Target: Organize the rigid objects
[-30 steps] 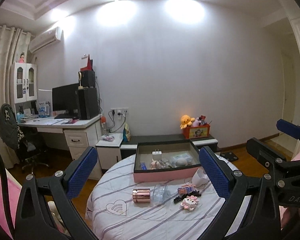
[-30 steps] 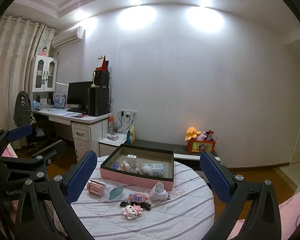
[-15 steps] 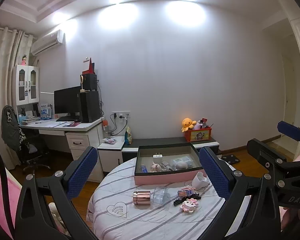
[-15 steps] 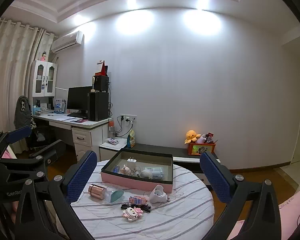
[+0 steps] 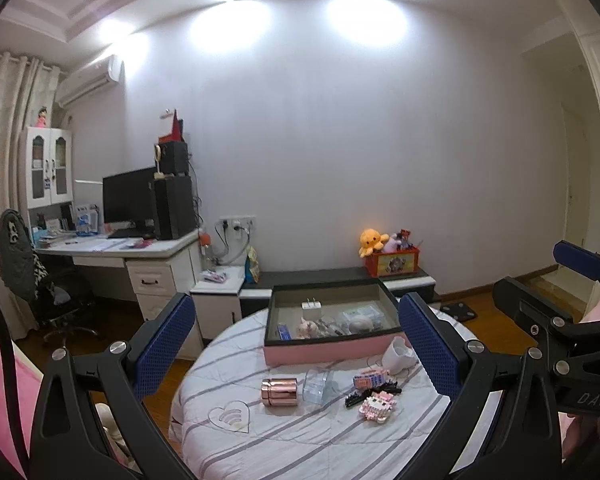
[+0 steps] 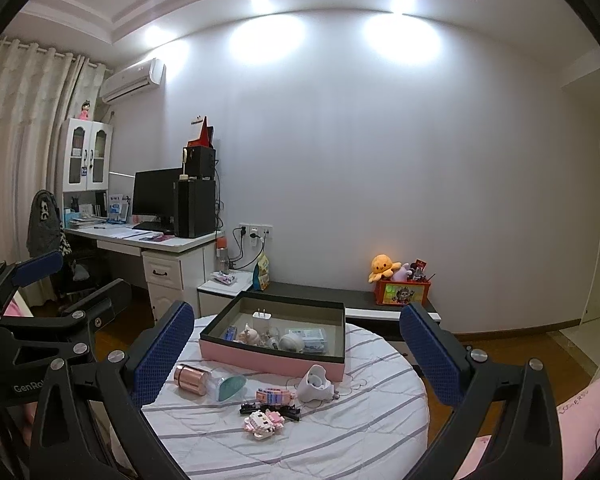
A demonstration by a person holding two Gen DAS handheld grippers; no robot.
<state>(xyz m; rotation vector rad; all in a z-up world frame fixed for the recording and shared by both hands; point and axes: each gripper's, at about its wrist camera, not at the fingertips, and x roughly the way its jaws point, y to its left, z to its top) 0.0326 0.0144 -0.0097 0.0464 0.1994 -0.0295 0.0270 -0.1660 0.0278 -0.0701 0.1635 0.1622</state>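
1. Both hand-held grippers were held high and well back from the round tabletop (image 5: 284,436), neither touching any object.
2. The left hand-held gripper (image 5: 296,344) stood with its jaws spread wide and nothing between them. The right hand-held gripper (image 6: 296,348) was likewise spread and empty.
3. The pink box (image 5: 332,350) sat at the far side of the tabletop, at about 12 o'clock from both grippers, already holding a white plug and several small items.
4. Loose items lay in a row in front of the box, nearer the grippers: a copper canister (image 5: 279,391), a clear case (image 5: 318,386), a black hair clip (image 5: 374,394), a pink block figure (image 5: 377,405) and a white cup (image 5: 398,360).
5. The copper canister lay on its side, its long axis running roughly 9 to 3 o'clock across the left view.
6. Judgement: seen from the left hand-held gripper the canister lay at about 12 o'clock, low and ahead; from the right it lay toward 10 o'clock. The left appeared the nearer for it.
7. Judgement: the white cup and block figure sat better toward the right hand-held gripper.
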